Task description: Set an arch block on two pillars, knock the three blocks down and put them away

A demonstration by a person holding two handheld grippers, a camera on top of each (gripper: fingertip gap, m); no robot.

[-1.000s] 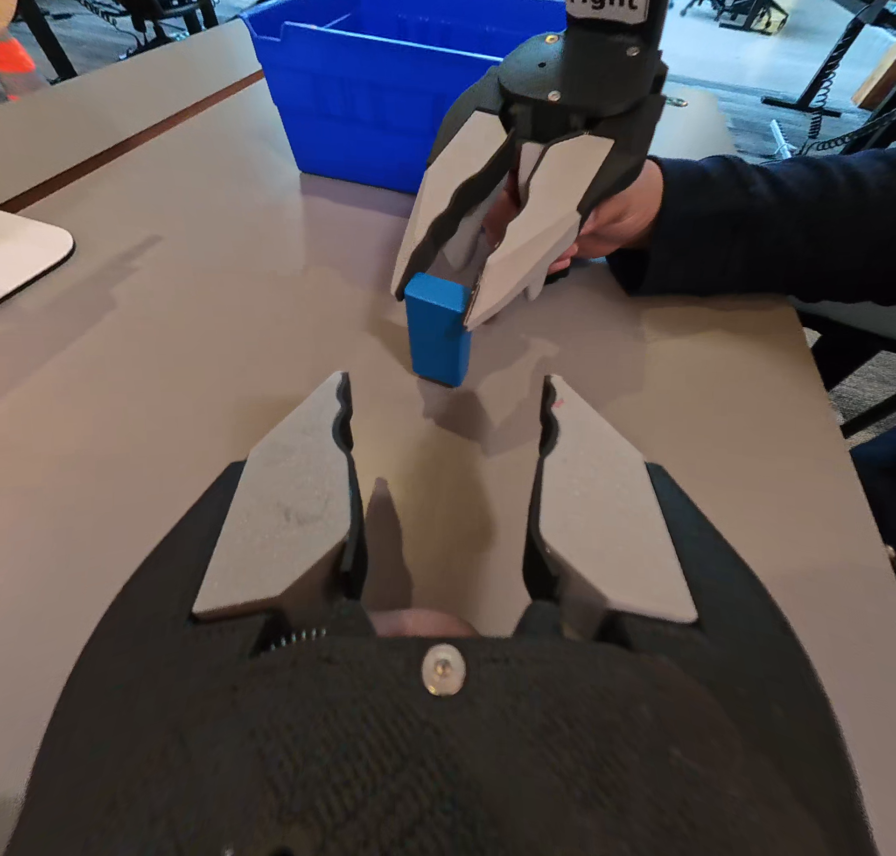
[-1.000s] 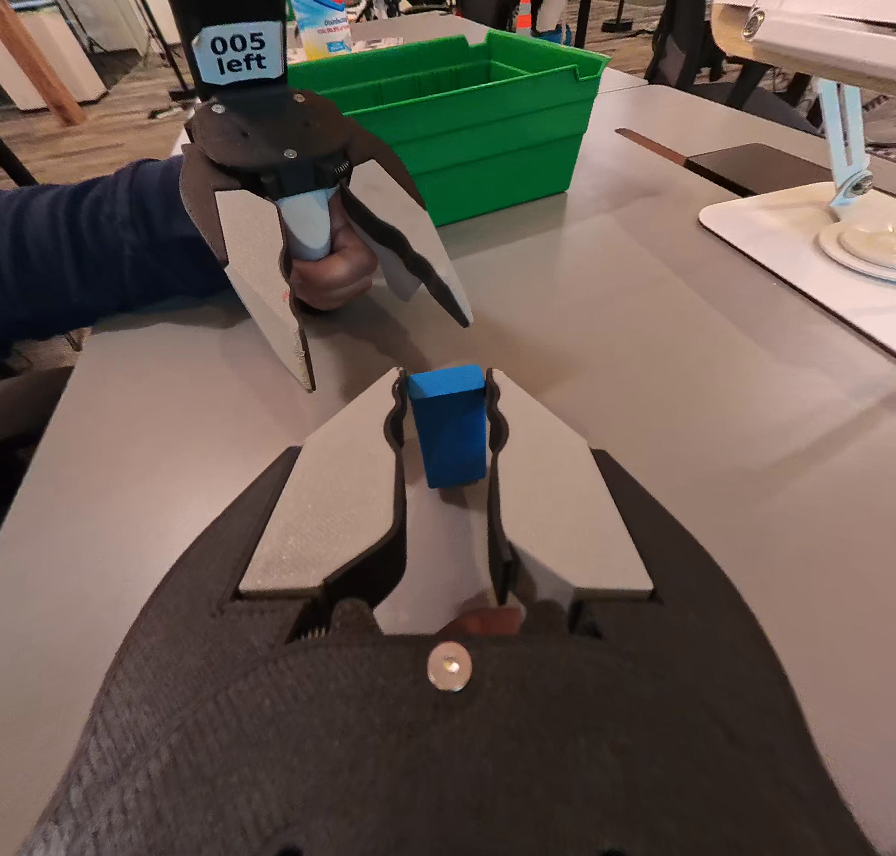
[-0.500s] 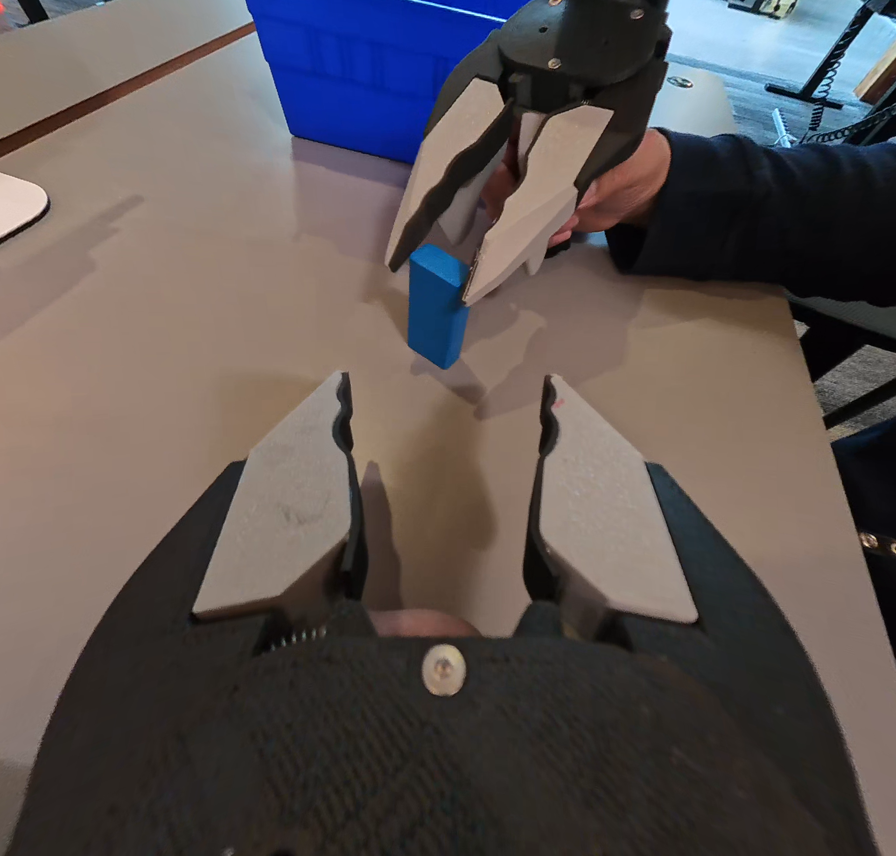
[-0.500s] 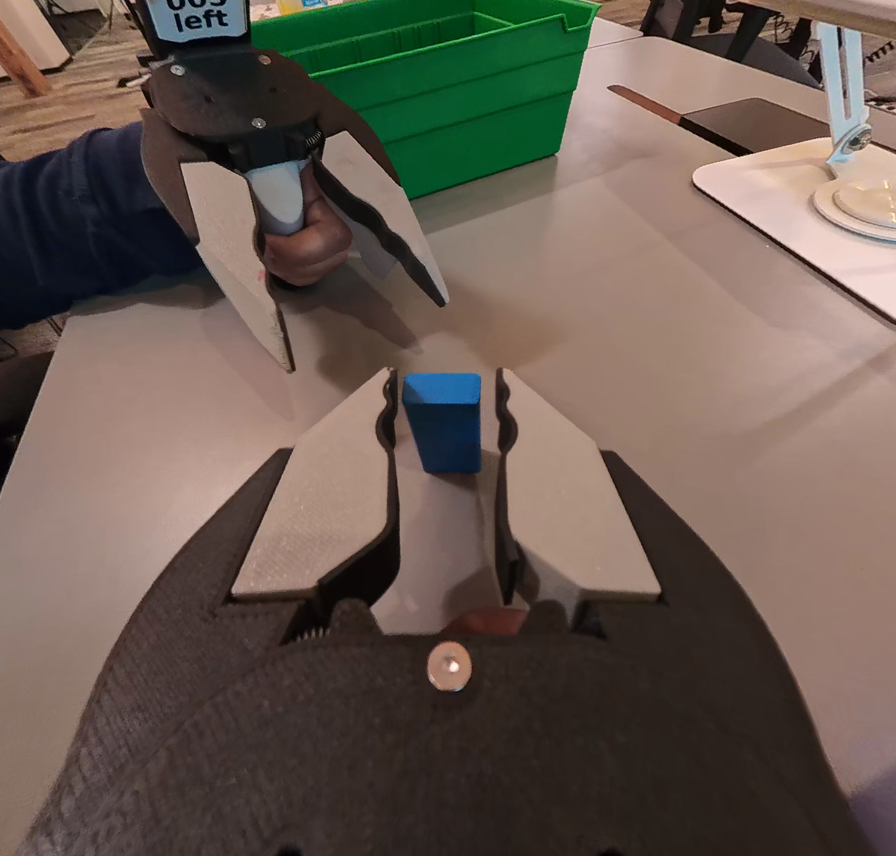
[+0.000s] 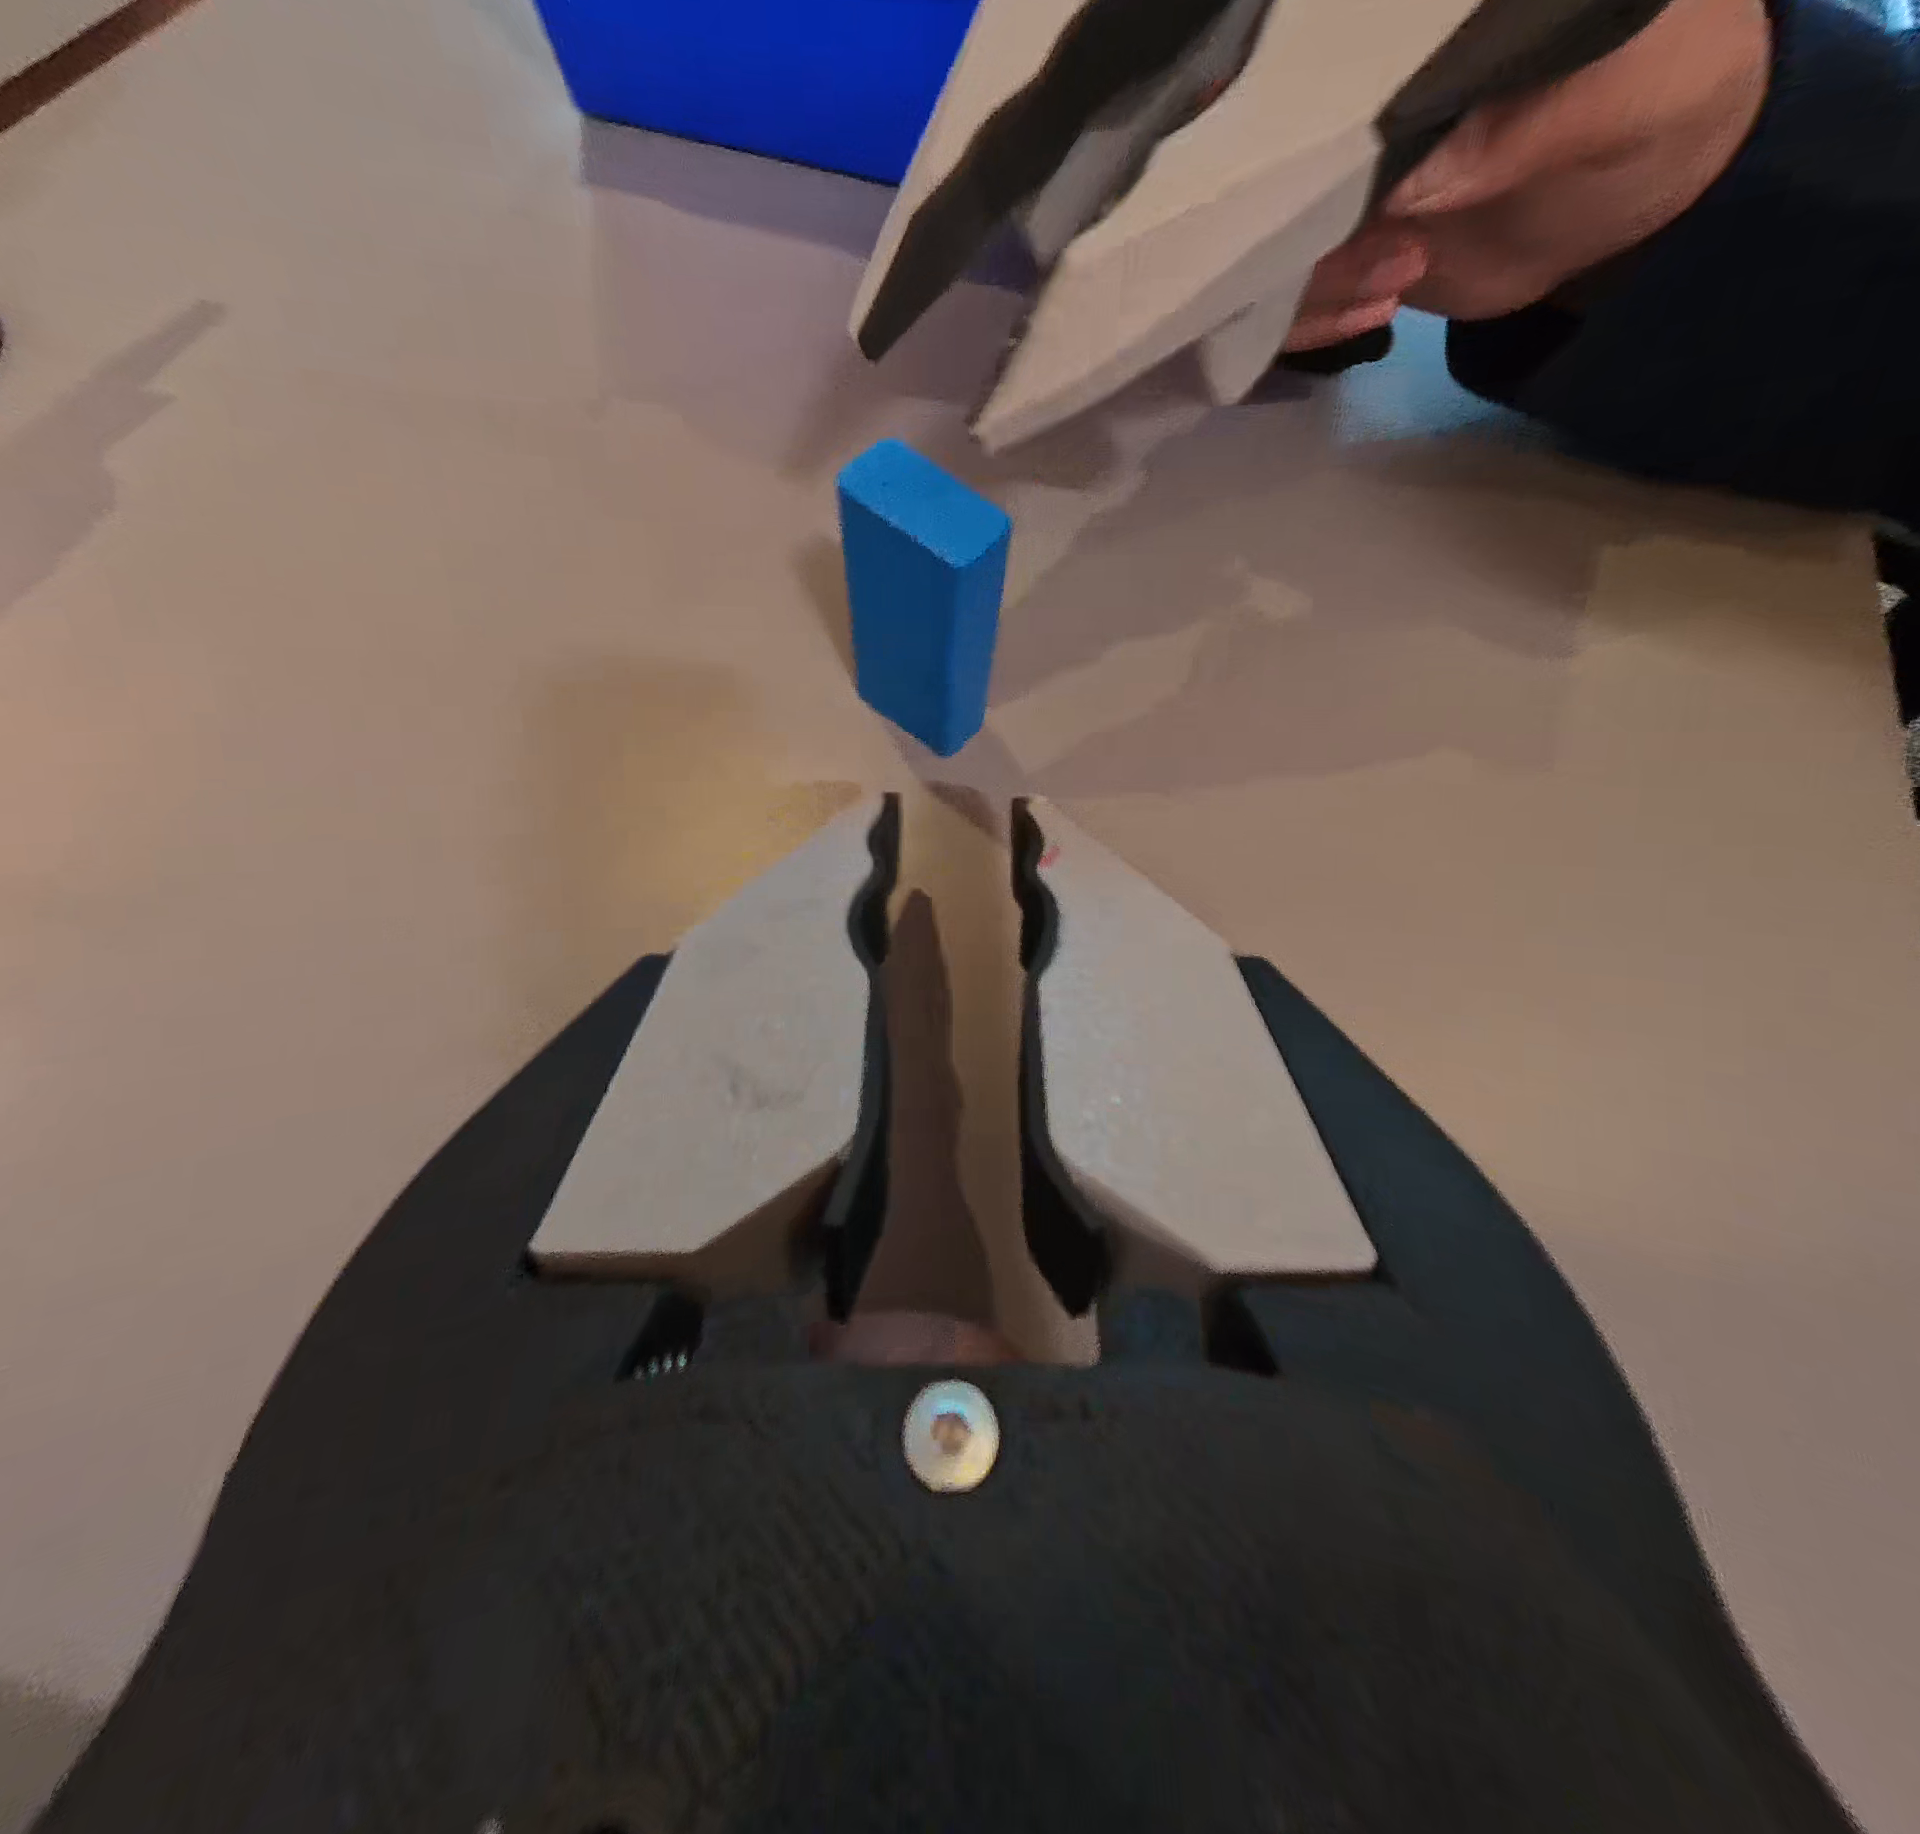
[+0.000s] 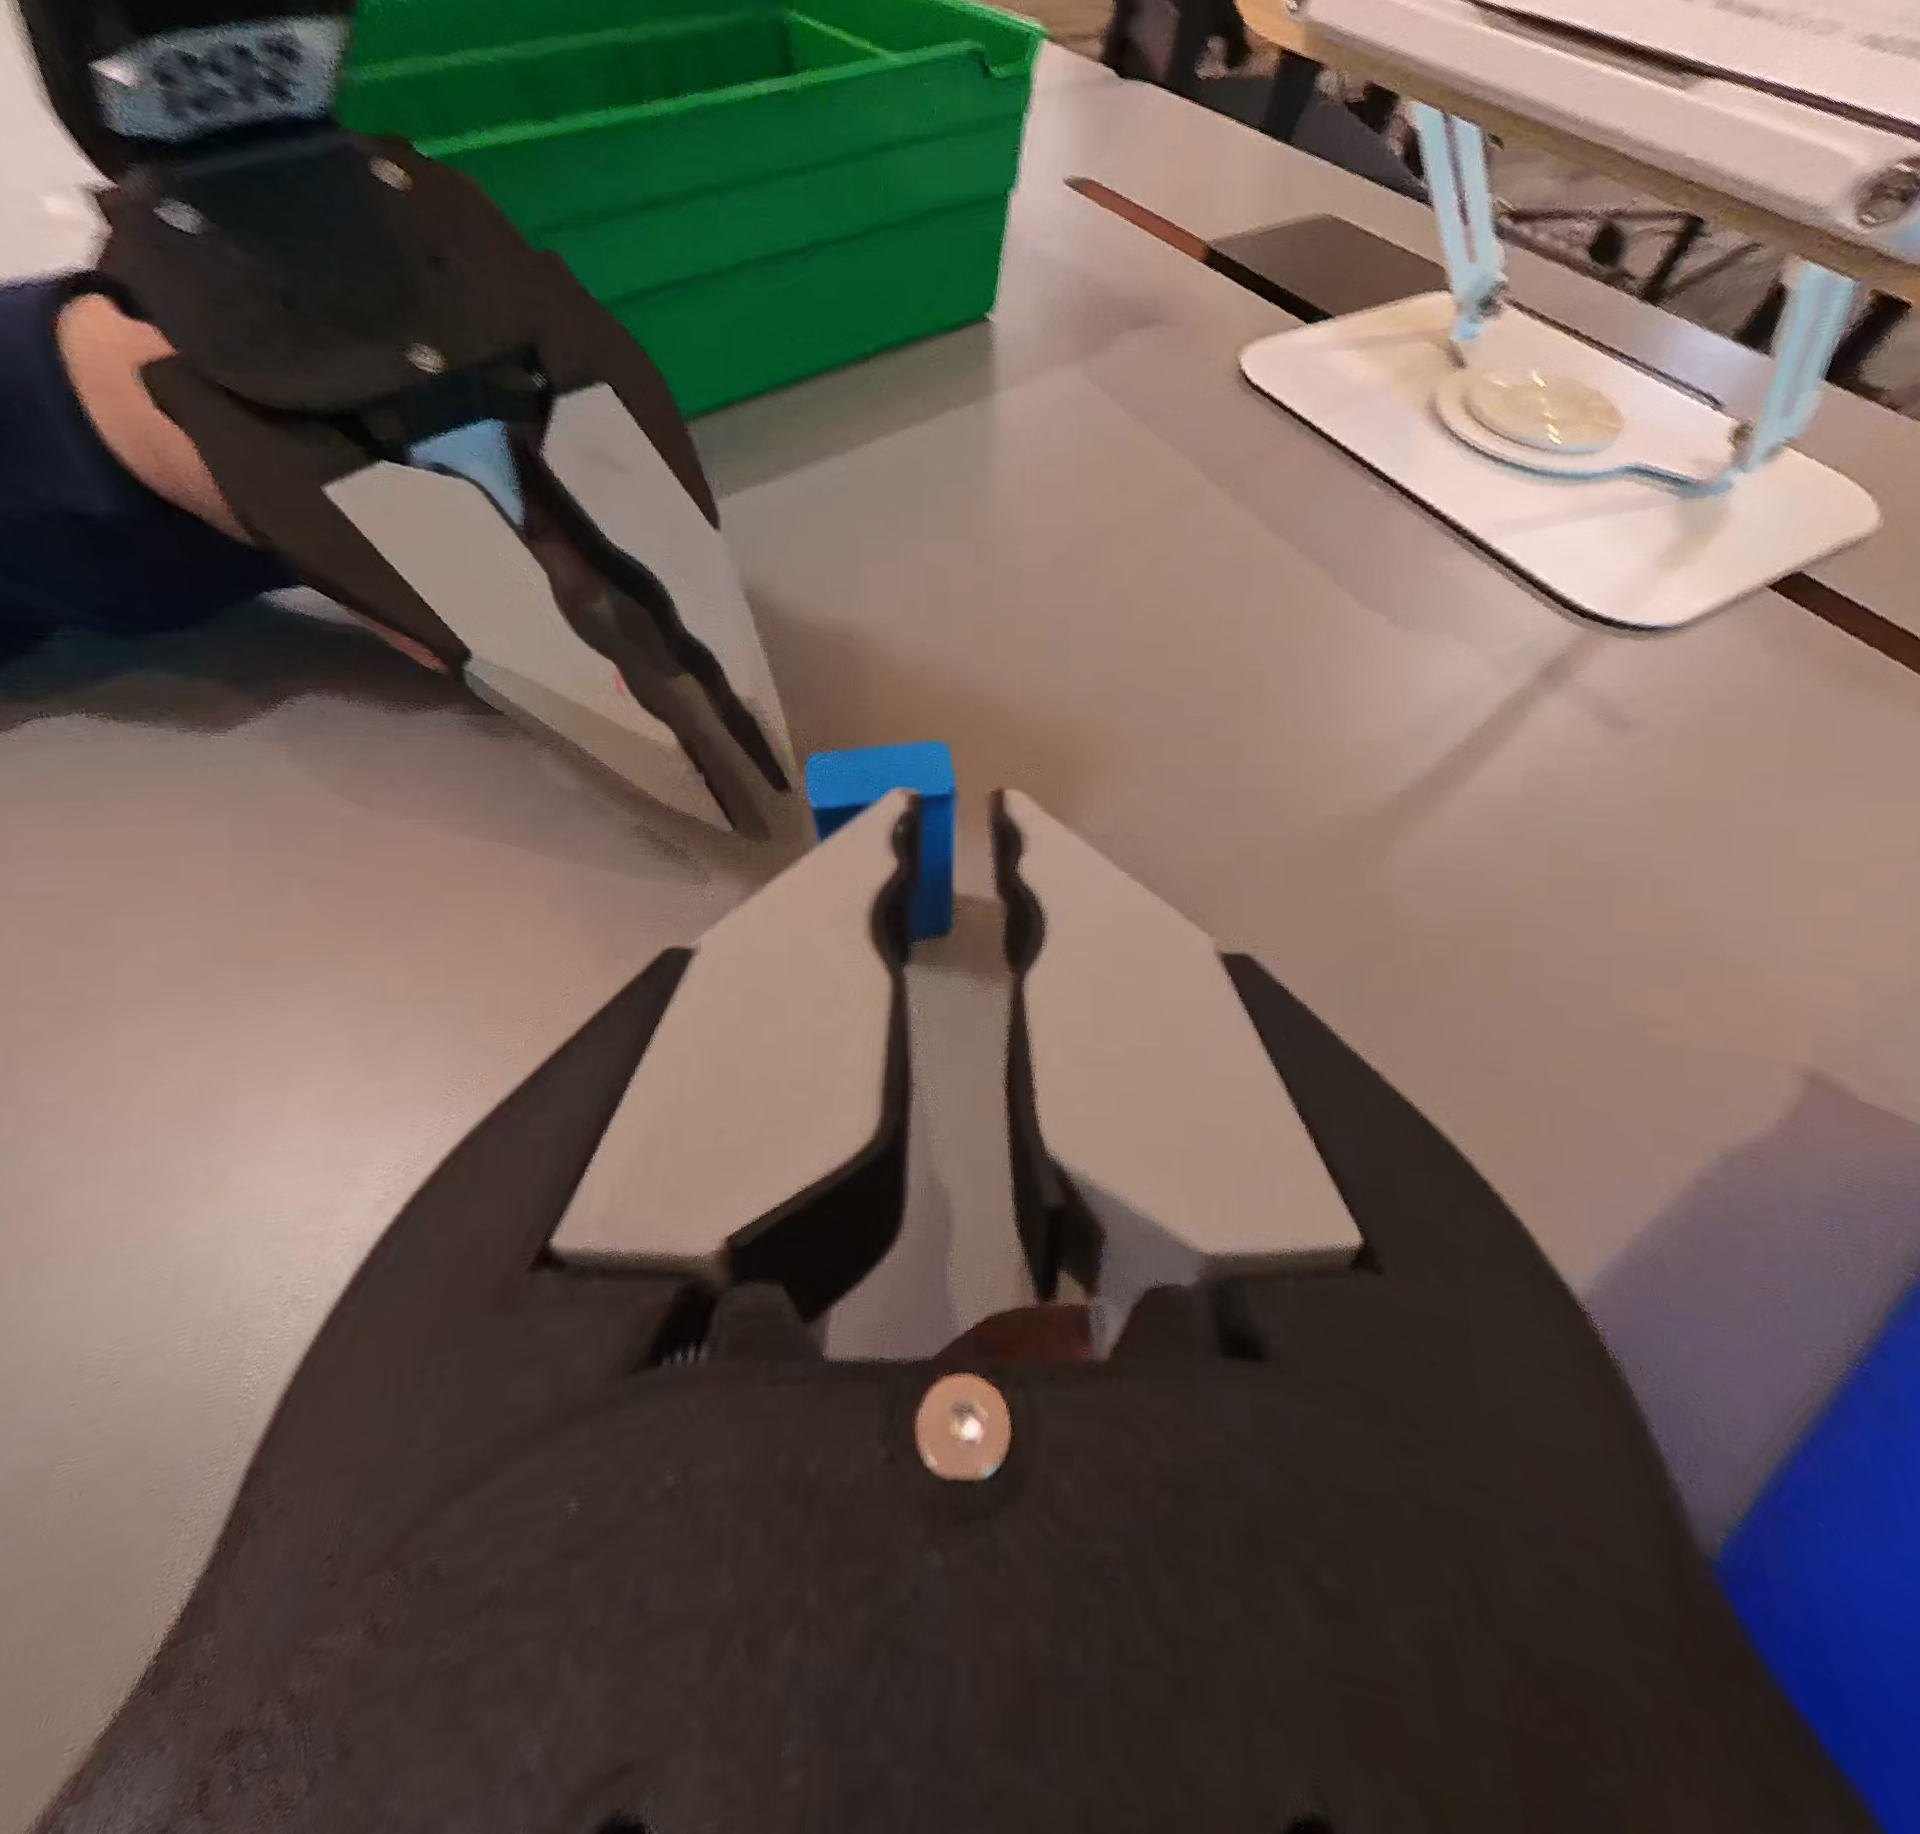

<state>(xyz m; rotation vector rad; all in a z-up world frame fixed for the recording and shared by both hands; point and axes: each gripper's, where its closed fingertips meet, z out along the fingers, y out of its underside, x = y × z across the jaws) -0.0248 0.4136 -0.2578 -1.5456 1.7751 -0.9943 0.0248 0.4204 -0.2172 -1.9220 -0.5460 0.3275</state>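
Observation:
A blue rectangular block (image 5: 925,600) stands upright on the grey table (image 5: 364,641), held by nothing. My left gripper (image 5: 954,818) sits low just in front of it, its jaws drawn almost together and empty. My right gripper (image 5: 925,392) hovers above and behind the block's top, clear of it. In the right wrist view the right gripper (image 6: 951,808) has a narrow gap and is empty, with the block (image 6: 873,776) just beyond its tips. The left gripper (image 6: 753,808) points down at the block's left side; whether they touch is unclear. No arch or second pillar is in view.
A blue bin (image 5: 748,28) stands at the far edge behind the block, and its corner shows in the right wrist view (image 6: 1849,1535). A green divided bin (image 6: 727,174) stands behind the left gripper. A white stand base (image 6: 1558,496) lies at the right. A hand (image 5: 1538,163) holds the right gripper. Between my right fingertips and the white stand base (image 6: 1558,496) there is roughly 30 cm.
My right gripper let go of the blue block, lifted back and narrowed. My left gripper closed from wide open to nearly shut and moved in close to the block.

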